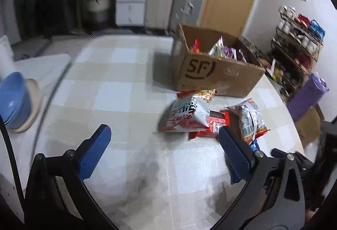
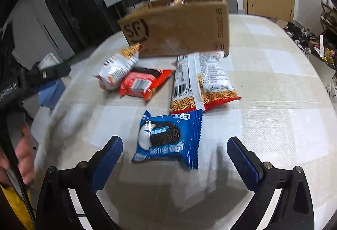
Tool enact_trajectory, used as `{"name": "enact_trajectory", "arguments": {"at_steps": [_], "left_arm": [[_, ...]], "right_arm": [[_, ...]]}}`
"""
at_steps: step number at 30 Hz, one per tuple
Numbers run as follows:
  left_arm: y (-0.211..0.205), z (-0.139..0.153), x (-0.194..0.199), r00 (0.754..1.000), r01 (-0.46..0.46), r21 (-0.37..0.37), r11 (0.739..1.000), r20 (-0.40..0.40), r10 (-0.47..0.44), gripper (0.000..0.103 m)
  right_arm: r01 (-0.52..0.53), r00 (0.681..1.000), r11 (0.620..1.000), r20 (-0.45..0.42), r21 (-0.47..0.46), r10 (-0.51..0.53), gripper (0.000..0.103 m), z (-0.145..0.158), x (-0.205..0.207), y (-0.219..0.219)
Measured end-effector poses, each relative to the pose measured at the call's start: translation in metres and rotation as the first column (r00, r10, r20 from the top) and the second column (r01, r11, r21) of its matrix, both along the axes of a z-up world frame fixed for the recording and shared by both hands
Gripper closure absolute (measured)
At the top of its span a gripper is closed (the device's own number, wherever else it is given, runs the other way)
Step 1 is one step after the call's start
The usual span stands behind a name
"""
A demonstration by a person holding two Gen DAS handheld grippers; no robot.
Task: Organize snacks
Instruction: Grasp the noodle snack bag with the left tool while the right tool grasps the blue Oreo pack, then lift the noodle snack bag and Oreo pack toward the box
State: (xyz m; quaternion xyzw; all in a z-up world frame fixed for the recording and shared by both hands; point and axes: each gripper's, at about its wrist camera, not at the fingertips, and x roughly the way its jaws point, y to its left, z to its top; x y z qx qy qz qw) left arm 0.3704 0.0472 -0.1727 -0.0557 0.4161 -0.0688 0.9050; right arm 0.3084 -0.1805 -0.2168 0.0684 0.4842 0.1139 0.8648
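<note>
Holding both tongs low over the checked cloth [image 2: 273, 86]. My right tongs [image 2: 174, 152] stand wide apart with nothing between the pads; the blue cookie pack [image 2: 168, 139] lies flat on the cloth just ahead of the gap, slightly nearer the left pad [image 2: 109, 156], touching neither. Past it, ahead and a little right, a long noodle-snack bag [image 2: 202, 80] lies back side up, barcode showing, its near end just beyond the cookie pack. Ahead-left sits a red pack [image 2: 143, 84], and a white bag [image 2: 118, 65] leans on its far-left end. Behind all four stands the box [image 2: 181, 30], cardboard, marked SF, touching or nearly touching the far ends of the long bag and the white bag. At the left edge of this view I see a hand [image 2: 24, 152] by the other rig.

My left tongs [image 1: 164, 143] are also wide apart and empty, over bare cloth. From here the white bag [image 1: 187, 112] is ahead and right of centre, lying over the red pack [image 1: 214, 124]; the long bag [image 1: 250, 120] is just beyond the right pad [image 1: 233, 154], which covers part of the red pack. A sliver of the blue pack [image 1: 254, 144] shows beside that pad. The box [image 1: 219, 76] is farther ahead-right, open, with several packs [image 1: 221, 48] already inside. Far left, off the cloth, a stack of blue bowls [image 1: 14, 99].
</note>
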Motion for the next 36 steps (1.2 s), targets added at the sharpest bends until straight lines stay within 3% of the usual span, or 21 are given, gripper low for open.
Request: {"name": "enact_trajectory", "arguments": {"at_steps": [3, 7, 9, 15, 17, 21, 22, 25, 31, 36], "left_arm": [[-0.006, -0.008, 0.026, 0.998, 0.048, -0.021, 0.999, -0.048, -0.049, 0.001], [-0.018, -0.020, 0.054, 0.992, 0.078, -0.024, 0.997, -0.093, -0.080, 0.001], [-0.018, -0.034, 0.075, 0.981, 0.083, -0.079, 0.993, -0.167, -0.095, 0.001], [-0.016, -0.060, 0.108, 0.962, 0.066, -0.097, 0.993, -0.257, -0.089, 0.003], [-0.018, -0.068, 0.111, 0.954, 0.085, -0.117, 0.990, -0.277, -0.114, 0.003], [-0.018, -0.079, 0.112, 0.944, 0.082, -0.180, 0.980, -0.302, -0.134, 0.009], [-0.019, -0.079, 0.111, 0.947, 0.078, -0.174, 0.982, -0.296, -0.127, 0.011], [-0.026, -0.078, 0.105, 0.952, 0.106, -0.169, 0.980, -0.267, -0.149, 0.041], [-0.027, -0.074, 0.089, 0.958, 0.124, -0.151, 0.981, -0.240, -0.158, 0.053], [-0.019, -0.067, 0.075, 0.964, 0.107, -0.134, 0.985, -0.228, -0.135, 0.056]], "right_arm": [[0.004, 1.000, 0.996, 0.006, -0.084, -0.004, 0.002, -0.007, 0.006, 0.010], [-0.019, 1.000, 0.992, 0.001, -0.128, 0.019, 0.003, -0.016, 0.009, 0.022], [-0.029, 1.000, 0.985, 0.005, -0.167, 0.030, 0.006, -0.018, 0.011, 0.028], [-0.045, 0.998, 0.974, 0.040, -0.221, 0.055, 0.030, -0.016, 0.008, 0.036], [-0.064, 0.995, 0.971, 0.053, -0.230, 0.079, 0.044, -0.014, 0.005, 0.042], [-0.077, 0.993, 0.971, 0.068, -0.228, 0.095, 0.052, -0.012, 0.000, 0.048], [-0.077, 0.993, 0.973, 0.071, -0.220, 0.094, 0.054, -0.012, 0.001, 0.047], [-0.067, 0.993, 0.980, 0.081, -0.186, 0.083, 0.057, -0.009, -0.003, 0.043], [-0.053, 0.993, 0.991, 0.098, -0.119, 0.065, 0.058, -0.002, -0.016, 0.029], [-0.069, 0.993, 0.996, 0.103, 0.059, 0.062, 0.058, 0.002, -0.014, 0.005]]}}
